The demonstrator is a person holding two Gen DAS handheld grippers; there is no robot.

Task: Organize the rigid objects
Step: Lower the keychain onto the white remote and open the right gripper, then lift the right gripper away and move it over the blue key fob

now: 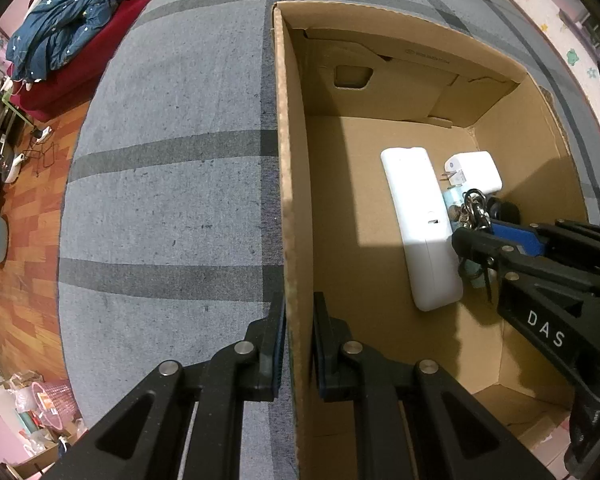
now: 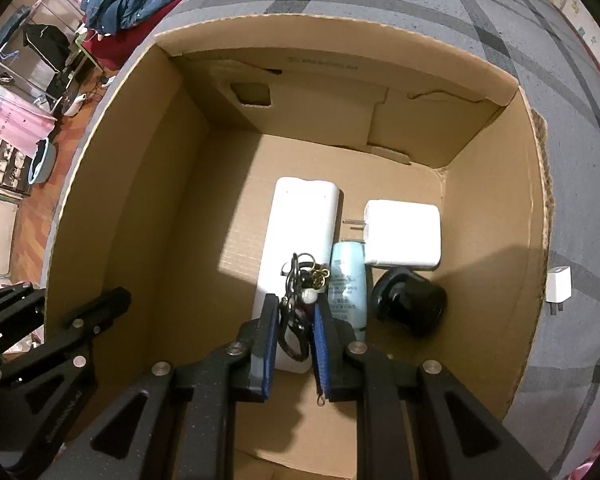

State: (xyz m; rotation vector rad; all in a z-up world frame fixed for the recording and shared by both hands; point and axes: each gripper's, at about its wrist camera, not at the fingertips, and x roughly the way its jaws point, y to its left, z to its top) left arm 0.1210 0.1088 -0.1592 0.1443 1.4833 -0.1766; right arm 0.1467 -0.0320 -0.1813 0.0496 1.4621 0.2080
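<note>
Two tools in play. Left tool (image 1: 299, 344): clamped on the left wall of the cardboard box (image 1: 290, 184), steadying it on the grey checked bedcover (image 1: 168, 184). Right tool (image 2: 296, 340): closed on a bunch of keys (image 2: 300, 292), held low inside the box, above the near end of a long white case (image 2: 300, 220).

Already on the box floor, toward the right side:
- long white case, lying flat
- white plug adapter (image 2: 404, 234), prongs toward the case
- pale blue tube (image 2: 348, 284), between case and black item
- short black cylinder (image 2: 410, 304), on its side; kind cannot be told

Outside the box, on the bedcover to the right: small white charger (image 2: 558, 288).

Handling of the keys, by judgement: light, metal, loose-jointed; rings and charms dangle and swing freely, likely to snag on a pad at release. Best held by the dark strap or main ring, as now. Not fragile; a short drop should do no harm.
</note>
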